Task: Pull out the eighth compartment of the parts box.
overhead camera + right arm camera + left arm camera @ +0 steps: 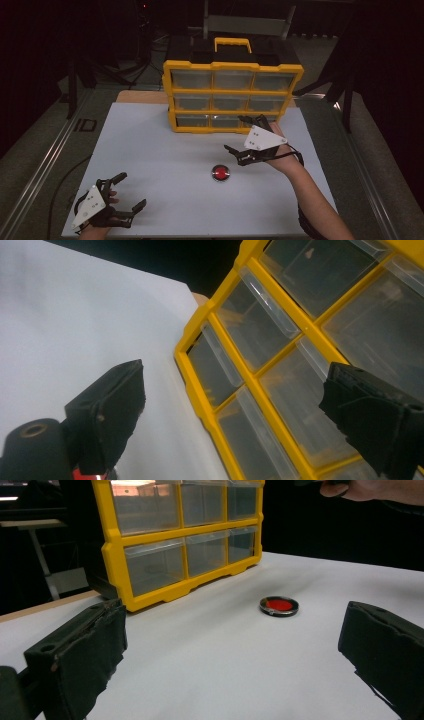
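A yellow drawer cabinet (232,93) with clear drawers stands at the back of the white board (150,150). A small round red disc (220,172) in a dark rim lies flat in front of it. My right gripper (235,133) hovers open just above and right of the disc, close to the cabinet's bottom row. In the right gripper view the wide-apart jaws frame the cabinet (260,365) at a tilt, and my right gripper (240,415) holds nothing. My left gripper (132,190) rests open at the near left corner. From the left gripper view, my left gripper (230,650) faces the disc (279,605) and the cabinet (175,535).
The board lies on a wooden table whose edge (142,96) shows at the back left. Metal rails (45,165) run along both sides. A dark stand and cables (145,30) sit behind the cabinet. The person's right hand (370,487) shows at the top of the left gripper view.
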Available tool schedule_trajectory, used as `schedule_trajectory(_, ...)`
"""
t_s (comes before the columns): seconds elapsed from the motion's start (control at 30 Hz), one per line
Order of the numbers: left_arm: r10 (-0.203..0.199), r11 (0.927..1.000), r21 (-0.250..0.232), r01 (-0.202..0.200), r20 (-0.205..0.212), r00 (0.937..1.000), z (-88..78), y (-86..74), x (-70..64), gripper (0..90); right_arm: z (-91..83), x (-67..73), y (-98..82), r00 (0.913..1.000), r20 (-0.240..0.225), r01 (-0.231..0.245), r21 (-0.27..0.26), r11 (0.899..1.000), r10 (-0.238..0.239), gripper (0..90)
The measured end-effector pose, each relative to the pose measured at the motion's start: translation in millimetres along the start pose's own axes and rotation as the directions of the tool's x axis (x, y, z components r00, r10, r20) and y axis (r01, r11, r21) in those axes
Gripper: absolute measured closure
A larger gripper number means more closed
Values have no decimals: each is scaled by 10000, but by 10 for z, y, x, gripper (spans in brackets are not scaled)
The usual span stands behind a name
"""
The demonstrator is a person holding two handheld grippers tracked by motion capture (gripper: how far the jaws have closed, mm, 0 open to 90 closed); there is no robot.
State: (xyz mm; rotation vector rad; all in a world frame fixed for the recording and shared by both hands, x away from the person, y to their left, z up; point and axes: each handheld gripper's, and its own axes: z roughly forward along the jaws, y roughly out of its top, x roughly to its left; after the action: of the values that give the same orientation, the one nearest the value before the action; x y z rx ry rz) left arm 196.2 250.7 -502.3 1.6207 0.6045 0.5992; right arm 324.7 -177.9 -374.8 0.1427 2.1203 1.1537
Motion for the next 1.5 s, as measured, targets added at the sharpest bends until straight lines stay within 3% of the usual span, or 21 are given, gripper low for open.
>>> schedule_trajectory(0.13, 25, 10000, 20, -25, 1, 10000, -1, -2, 2, 3, 46, -10, -10, 10000, 22, 5, -14, 10000, -5, 124)
schedule_trajectory(0.7, 87, 9999, 99, -87, 1, 10000, -2, -2, -2, 3, 439, -89, -61, 9969, -762, 248, 523, 9983, -208, 97)
schedule_trajectory(0.97, 84, 9999, 123, -85, 53, 10000, 0, -5, -7, 3, 642, -83, -115, 9929, -665, 1015, 359, 9942, -989, 98)
schedule_trajectory(1.03, 96, 9999, 125, -96, 68, 9999, 2, -6, -9, 3, 682, -78, -138, 9918, -484, 1204, 353, 9921, -1186, 126)
schedule_trajectory(1.17, 98, 9999, 121, -99, 90, 9999, 1, -4, -10, 3, 736, -79, -182, 9913, -621, 1185, 345, 9924, -1162, 139)
schedule_trajectory(1.23, 95, 9999, 115, -96, 119, 9999, 1, -4, -10, 3, 785, -34, -250, 9904, -250, 1363, 283, 9903, -1356, 219)
schedule_trajectory(1.5, 89, 9999, 118, -92, 196, 9998, 10, -2, -23, 3, 957, -3, -409, 9792, -142, 2027, 392, 9785, -2023, 315)
